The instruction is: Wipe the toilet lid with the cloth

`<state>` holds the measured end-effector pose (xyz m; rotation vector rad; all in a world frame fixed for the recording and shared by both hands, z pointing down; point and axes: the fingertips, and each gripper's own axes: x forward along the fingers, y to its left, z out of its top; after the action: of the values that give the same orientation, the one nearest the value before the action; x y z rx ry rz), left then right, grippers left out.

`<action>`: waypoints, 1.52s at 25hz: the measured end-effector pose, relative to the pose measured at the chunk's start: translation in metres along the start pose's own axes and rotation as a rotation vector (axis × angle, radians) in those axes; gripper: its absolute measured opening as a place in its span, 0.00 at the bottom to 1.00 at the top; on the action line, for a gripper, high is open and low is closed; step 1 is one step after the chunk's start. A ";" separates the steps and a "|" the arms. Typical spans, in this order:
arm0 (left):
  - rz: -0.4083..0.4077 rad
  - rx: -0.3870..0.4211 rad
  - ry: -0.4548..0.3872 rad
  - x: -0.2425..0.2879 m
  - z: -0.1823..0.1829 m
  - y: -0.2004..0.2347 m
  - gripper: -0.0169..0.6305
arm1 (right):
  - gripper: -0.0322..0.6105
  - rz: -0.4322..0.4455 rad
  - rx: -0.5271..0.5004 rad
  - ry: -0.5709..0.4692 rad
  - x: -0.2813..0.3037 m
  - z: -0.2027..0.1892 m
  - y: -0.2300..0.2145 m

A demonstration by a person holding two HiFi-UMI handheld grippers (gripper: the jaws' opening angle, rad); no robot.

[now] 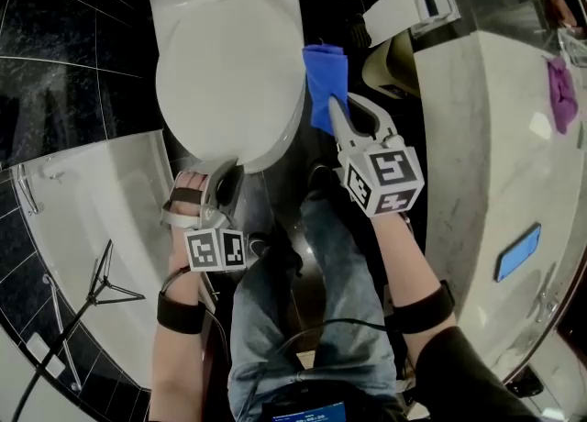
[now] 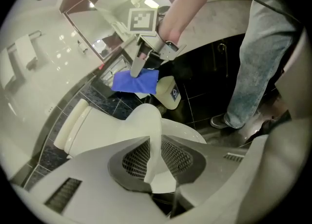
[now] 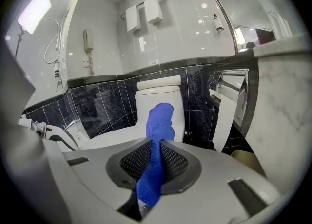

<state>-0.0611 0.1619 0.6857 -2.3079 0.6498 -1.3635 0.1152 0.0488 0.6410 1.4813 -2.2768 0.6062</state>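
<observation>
The blue cloth (image 3: 158, 121) is hanging clenched between the right tongs (image 3: 153, 169), its free end sticking out past the tips. In the head view the cloth (image 1: 326, 85) is hovering just off the right edge of the white toilet lid (image 1: 229, 81), apart from it. The left tongs (image 2: 158, 155) are grasping the lid's (image 2: 146, 121) front edge, with the thin white rim pinched between the pads and the lid tilting up off the seat. From overhead, the left tongs (image 1: 220, 186) are sitting at the near edge of the lid and the right tongs (image 1: 339, 117) are pointing in from its right side. Behind the lid the tank (image 3: 157, 85) is standing against dark tiles, with a paper roll (image 3: 222, 121) hanging to its right. A marble bench (image 1: 495, 136) is running along the right, and a purple rag (image 1: 559, 94) is lying near its far edge.
</observation>
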 end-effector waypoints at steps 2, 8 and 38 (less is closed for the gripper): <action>0.025 0.001 0.000 -0.007 0.006 0.017 0.14 | 0.17 0.006 0.003 0.004 -0.006 0.010 0.003; 0.119 -0.006 0.001 -0.022 0.023 0.074 0.12 | 0.17 0.018 0.007 0.012 -0.018 0.040 0.010; 0.366 -0.023 0.125 -0.004 0.059 0.343 0.11 | 0.17 0.150 0.031 -0.005 -0.013 0.158 -0.001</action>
<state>-0.0773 -0.1124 0.4713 -2.0019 1.0716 -1.3331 0.1112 -0.0255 0.5007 1.3350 -2.4083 0.6843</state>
